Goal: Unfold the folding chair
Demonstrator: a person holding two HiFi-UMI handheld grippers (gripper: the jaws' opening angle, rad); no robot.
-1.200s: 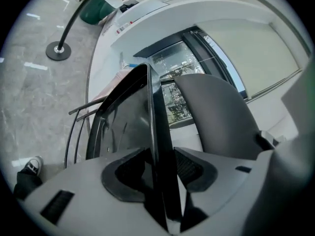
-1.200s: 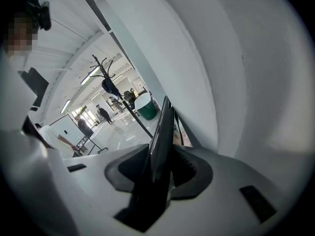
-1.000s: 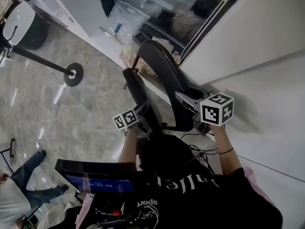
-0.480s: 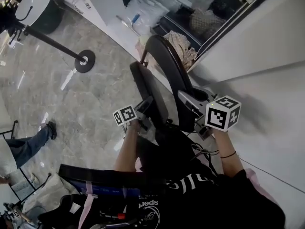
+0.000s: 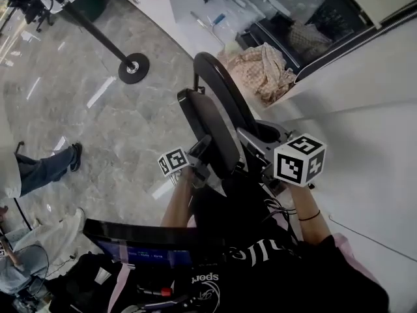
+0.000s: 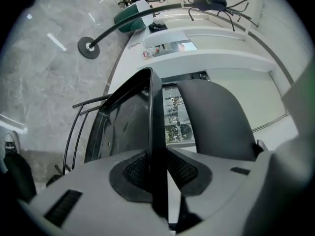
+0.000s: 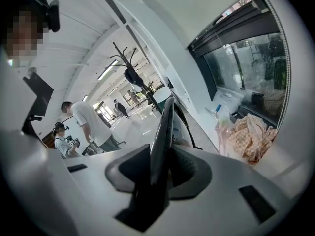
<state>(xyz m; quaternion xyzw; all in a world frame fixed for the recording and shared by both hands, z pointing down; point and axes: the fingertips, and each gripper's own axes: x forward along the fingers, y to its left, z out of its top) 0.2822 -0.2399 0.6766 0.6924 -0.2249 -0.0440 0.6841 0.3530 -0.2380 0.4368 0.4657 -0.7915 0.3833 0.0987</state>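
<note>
**Folding chair** (image 5: 218,103): folded, not yet opened. Its long axis runs straight ahead of both claws, away from the person.

**Panels:** the dark seat panel (image 6: 123,127) and the grey back panel (image 6: 216,117) lie close together and near parallel, with a narrow gap between them.

**Left claw** (image 6: 157,173): closed on the thin edge of the seat panel, which runs forward from between its pads. The back panel lies just to its right.

**Right claw** (image 7: 160,163): clamped likewise on the edge of the back panel.

**Relation:** each claw holds one panel at its near end, and neither is nearer than the other.

**Judgement:** opening calls for drawing the claws apart sideways, across the long axis.
</note>
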